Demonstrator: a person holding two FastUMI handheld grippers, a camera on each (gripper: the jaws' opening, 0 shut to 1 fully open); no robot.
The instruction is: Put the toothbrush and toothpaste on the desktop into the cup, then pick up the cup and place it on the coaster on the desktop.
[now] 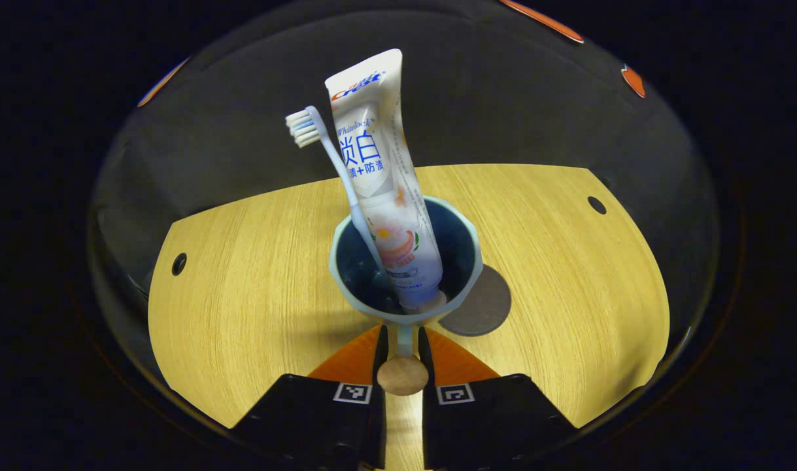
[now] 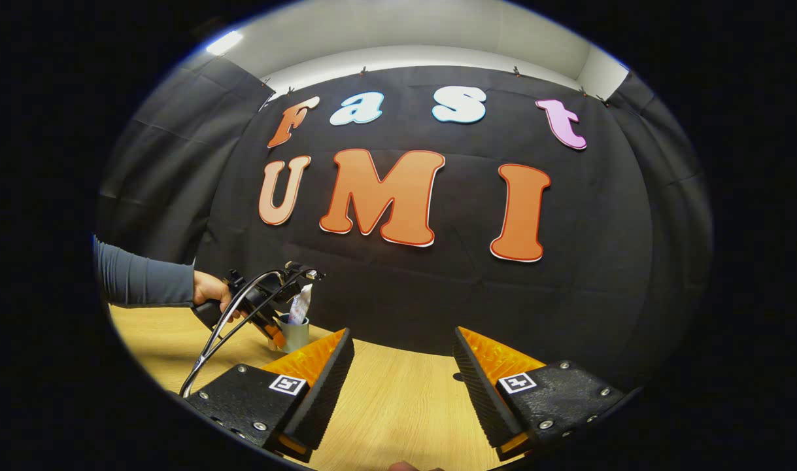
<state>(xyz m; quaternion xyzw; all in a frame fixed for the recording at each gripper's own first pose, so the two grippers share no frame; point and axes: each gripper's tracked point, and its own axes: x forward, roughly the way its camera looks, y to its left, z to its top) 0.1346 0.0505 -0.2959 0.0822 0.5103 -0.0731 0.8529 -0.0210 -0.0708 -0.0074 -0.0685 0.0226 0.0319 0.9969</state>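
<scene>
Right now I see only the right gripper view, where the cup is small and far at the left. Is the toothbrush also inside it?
Observer: Yes, in the left gripper view the toothbrush stands in the cup, head up, beside the toothpaste.
Operator: Does the left gripper hold the cup?
Observer: Its jaws are shut on the cup's handle.
Operator: Where is the coaster?
Observer: Just past the cup, partly hidden by it; whether they touch, I cannot tell.

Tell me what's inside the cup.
Inside the cup stand the toothpaste, cap end down, and the toothbrush, bristles up. The cup's wall hides the brush handle's lower end. The left claw grips the cup's handle.
</scene>
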